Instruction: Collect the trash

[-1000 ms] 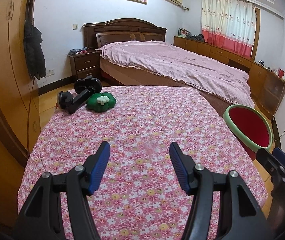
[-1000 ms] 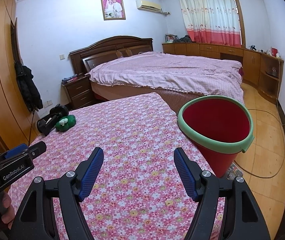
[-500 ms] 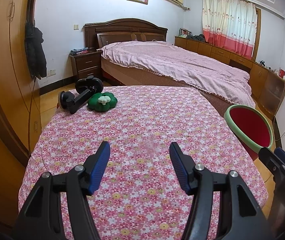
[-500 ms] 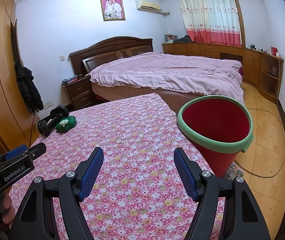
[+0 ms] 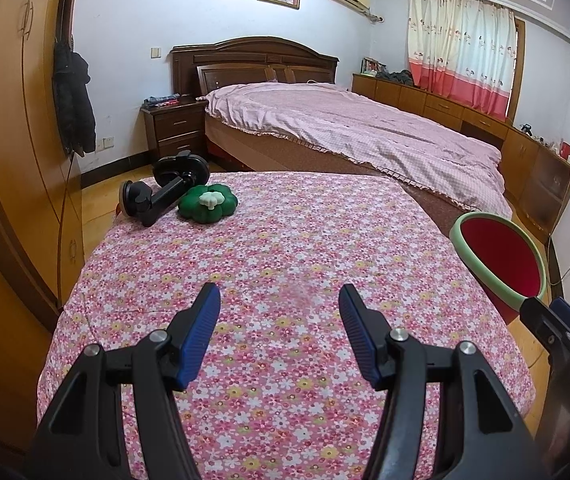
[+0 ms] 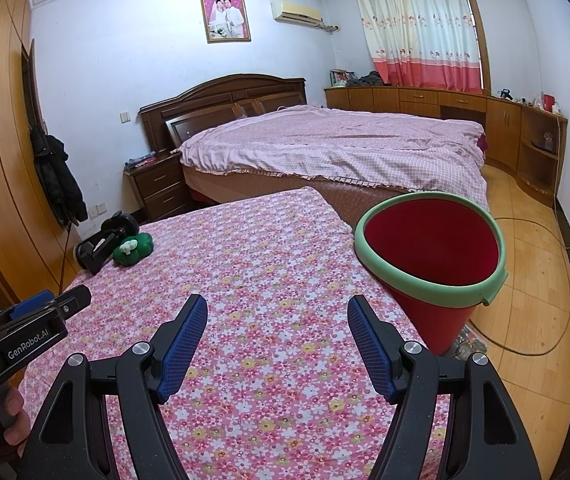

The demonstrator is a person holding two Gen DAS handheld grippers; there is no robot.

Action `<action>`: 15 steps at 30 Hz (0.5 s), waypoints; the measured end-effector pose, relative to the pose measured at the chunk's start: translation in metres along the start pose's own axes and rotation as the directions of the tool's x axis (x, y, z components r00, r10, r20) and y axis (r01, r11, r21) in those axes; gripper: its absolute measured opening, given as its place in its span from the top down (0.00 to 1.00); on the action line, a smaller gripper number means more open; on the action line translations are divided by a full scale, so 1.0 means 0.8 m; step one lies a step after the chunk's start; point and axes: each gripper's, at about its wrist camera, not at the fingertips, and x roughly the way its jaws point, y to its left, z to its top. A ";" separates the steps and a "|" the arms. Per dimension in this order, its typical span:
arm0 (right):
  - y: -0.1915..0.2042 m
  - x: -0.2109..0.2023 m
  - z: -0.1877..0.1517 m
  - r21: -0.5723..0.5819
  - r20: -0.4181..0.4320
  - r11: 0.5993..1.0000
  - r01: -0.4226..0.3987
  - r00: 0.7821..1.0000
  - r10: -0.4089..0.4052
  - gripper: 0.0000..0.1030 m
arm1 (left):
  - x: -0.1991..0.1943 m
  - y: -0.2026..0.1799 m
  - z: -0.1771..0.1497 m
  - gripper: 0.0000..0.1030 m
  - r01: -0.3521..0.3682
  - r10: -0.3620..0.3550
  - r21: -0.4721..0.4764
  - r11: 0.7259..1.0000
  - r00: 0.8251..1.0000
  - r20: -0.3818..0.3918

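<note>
Both grippers hover with jaws apart and nothing between them: the left gripper (image 5: 279, 312) over the floral tablecloth (image 5: 285, 240), the right gripper (image 6: 277, 322) nearer its right edge. Since a second ago, little has shifted, so collecting has not begun. The red bin (image 6: 431, 252) stands just beside that edge. Farther off, the green pumpkin toy (image 5: 207, 203) touches a black suction mount (image 5: 161, 196) at the far-left corner, with open cloth between.

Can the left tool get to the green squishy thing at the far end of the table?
Probably yes. The left tool is open and holds nothing, and only bare flowered tablecloth lies before the green toy. A black holder sits against its left side.
</note>
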 end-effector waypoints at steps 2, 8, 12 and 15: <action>0.000 0.000 0.000 0.001 -0.001 1.000 0.000 1.000 0.000 0.28 | 0.000 0.000 0.000 0.40 -0.001 0.001 0.000 1.000 1.000 0.000; 0.000 0.000 0.000 0.001 -0.001 1.000 0.000 1.000 0.000 0.28 | 0.000 0.000 0.000 0.40 -0.002 0.002 -0.001 1.000 1.000 0.000; 0.000 -0.001 0.000 0.000 0.000 1.000 0.000 1.000 0.000 0.28 | 0.000 0.001 0.000 0.40 -0.002 0.002 -0.003 1.000 1.000 0.000; -0.001 -0.001 0.000 0.001 0.000 1.000 -0.002 1.000 0.002 0.28 | 0.000 0.001 0.001 0.40 -0.002 0.002 -0.001 1.000 1.000 0.001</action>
